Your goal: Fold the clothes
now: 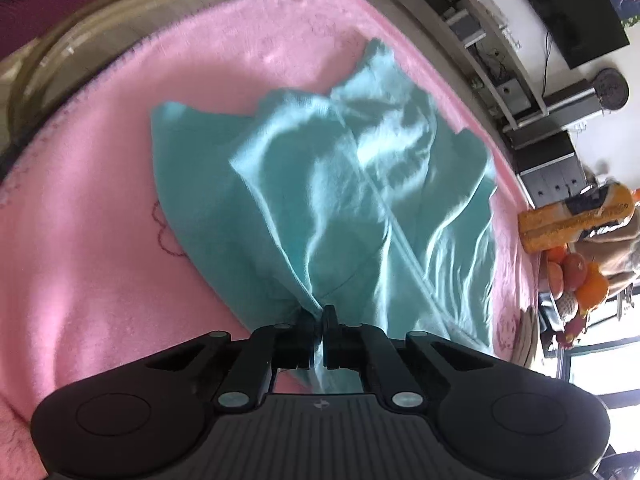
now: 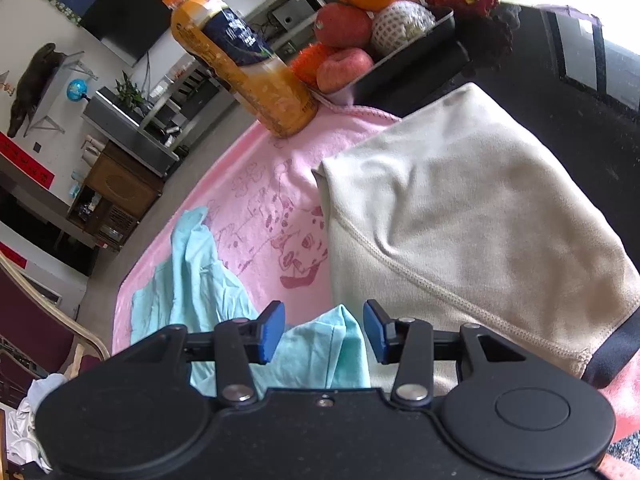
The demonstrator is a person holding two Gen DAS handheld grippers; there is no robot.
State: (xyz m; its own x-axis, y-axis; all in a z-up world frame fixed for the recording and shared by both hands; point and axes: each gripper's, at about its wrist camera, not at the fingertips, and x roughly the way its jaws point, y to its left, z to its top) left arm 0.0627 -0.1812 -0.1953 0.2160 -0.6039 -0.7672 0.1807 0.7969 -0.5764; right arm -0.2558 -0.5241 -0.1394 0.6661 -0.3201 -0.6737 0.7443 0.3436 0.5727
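Daylight fills both views, bright and cool. In the left wrist view pale sheen runs along the folds of the teal garment [image 1: 340, 200], with soft shadow in its creases, and the window [image 1: 600, 364] at the right edge is blown out to white. That view is smeared by motion blur; the pink blanket [image 1: 100, 220] looks soft. The right wrist view is sharper, though the beige garment [image 2: 460, 208] is slightly blurred. Fisheye bending curves the shelves [image 2: 132, 120] and walls near the edges.
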